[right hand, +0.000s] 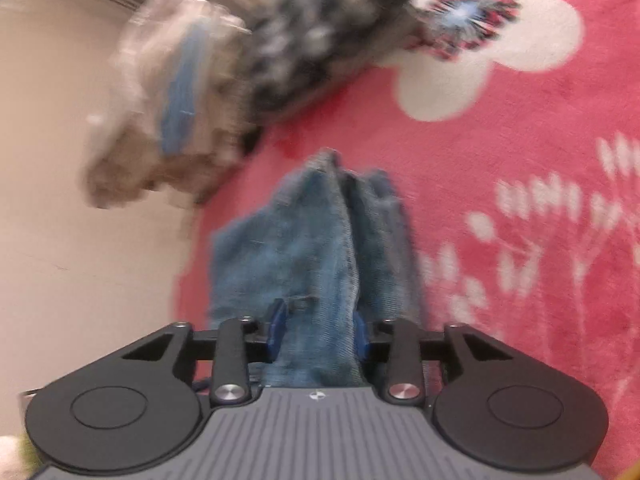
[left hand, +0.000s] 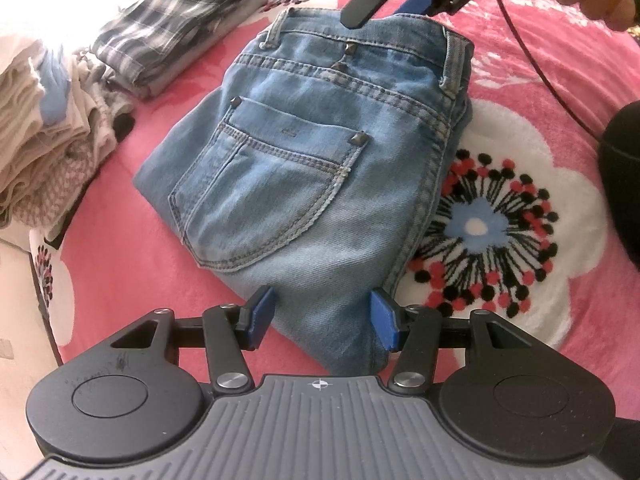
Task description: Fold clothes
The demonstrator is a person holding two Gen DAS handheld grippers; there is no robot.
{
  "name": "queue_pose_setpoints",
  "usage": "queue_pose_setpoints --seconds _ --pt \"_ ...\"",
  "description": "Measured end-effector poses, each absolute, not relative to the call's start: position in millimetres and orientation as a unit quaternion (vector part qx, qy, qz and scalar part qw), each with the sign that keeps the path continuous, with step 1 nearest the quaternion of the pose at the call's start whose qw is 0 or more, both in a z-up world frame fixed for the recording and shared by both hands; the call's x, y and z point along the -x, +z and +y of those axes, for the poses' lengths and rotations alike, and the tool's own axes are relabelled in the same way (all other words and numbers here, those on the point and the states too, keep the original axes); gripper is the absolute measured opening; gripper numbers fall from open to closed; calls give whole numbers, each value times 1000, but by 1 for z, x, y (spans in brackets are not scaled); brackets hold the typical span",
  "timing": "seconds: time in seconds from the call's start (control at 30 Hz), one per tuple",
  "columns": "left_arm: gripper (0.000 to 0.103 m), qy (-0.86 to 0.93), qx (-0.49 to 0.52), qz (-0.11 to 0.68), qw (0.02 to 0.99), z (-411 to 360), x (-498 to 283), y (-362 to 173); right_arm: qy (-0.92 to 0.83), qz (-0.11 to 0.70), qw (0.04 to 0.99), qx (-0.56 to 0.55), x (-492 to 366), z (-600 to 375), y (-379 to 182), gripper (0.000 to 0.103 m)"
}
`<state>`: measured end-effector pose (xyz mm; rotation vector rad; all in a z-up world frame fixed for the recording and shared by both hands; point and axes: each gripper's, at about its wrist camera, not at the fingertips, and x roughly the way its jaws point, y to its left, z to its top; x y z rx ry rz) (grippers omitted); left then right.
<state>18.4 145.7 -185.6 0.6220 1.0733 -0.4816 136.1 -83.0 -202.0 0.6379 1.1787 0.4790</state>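
1. Hand-held gripper on our left (left hand: pixel 322 322) sits about half open, straddling the near folded edge of the jeans (left hand: pixel 320 160). Its blue pads (left hand: pixel 262 316) stand on either side of the denim and we don't see them pressing, so nothing is gripped there.
2. Our right hand-held gripper (right hand: pixel 318 330) is a different story: in its own view the jaws are narrow with a bunched wad of denim between the pads, so we'd call that a grip on the jeans. That picture is blurry though, so take it loosely.
3. From the left wrist view, the right hand-held gripper shows at the far end, up by the waistband.
4. The jeans lie folded on the pink flowered blanket (left hand: pixel 560 60), back pocket up. Their long axis runs from our left hand-held gripper away toward the right one, so we've got one tool at each end.
5. Stacks of folded clothes (left hand: pixel 48 120), including a plaid piece (left hand: pixel 176 24), sit off to the left, apart from the jeans.
6. Our guess: the next move swings the waistband end over toward the near end, or carries the bundle to the stacks.
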Motion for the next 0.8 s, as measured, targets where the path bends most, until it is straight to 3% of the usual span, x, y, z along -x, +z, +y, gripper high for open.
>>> queue_pose_setpoints --seconds 0.07,0.13,0.2,0.57,0.8 --pt "53 -224 -289 497 787 145 -18 -186 218 536 752 -316 -134 -83 -204 22" --pt "53 -226 -292 496 786 145 -19 -186 230 528 753 -319 -128 -83 -199 8" --pt "53 -228 -290 497 786 146 -19 -186 249 525 746 -325 -121 -87 -190 6" --pt "53 -250 -250 540 764 160 -25 -165 246 556 747 -271 -102 -96 -187 5" --pt "52 -227 -101 525 814 183 -51 -123 238 561 755 -242 -111 -94 -186 5"
